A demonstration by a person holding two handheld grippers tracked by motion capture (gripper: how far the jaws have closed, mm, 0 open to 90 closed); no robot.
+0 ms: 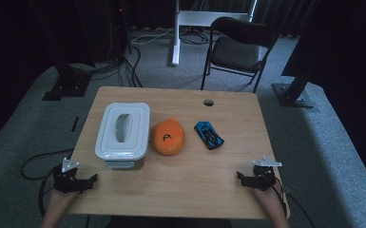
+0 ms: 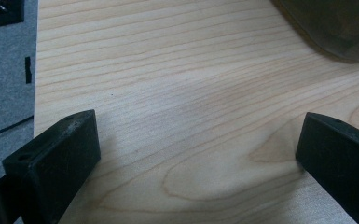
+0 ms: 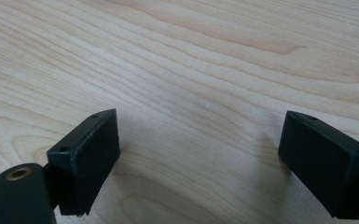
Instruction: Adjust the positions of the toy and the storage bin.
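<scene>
- Two grippers sit at the bottom of the high view, one in each of the person's hands: the left gripper (image 1: pixel 91 180) at lower left over the table's near-left corner, the right gripper (image 1: pixel 241 177) at lower right near the front edge.
- In the left gripper view its two black jaws stand wide apart with only bare wood grain between them; they grasp nothing. The dim edge of the container (image 2: pixel 335 28) shows in the upper right corner of that view.
- In the right gripper view the jaws are likewise spread wide over bare wood, gripping nothing.
- One wooden table (image 1: pixel 180 190) carries three things, set in a row across the middle of the high view, well apart from both grippers.
- One white lidded container (image 1: pixel 122 134) lies left of centre, nearest the left gripper; its lid has an oval recess.
- One round orange plush toy (image 1: pixel 168 137) sits just right of the container, bearing a small black mark too small to read.
- One blue toy car (image 1: pixel 208 134) lies right of the plush, angled.
- One black folding chair (image 1: pixel 237 50) stands on the grey carpet at upper centre, beyond the table.
</scene>
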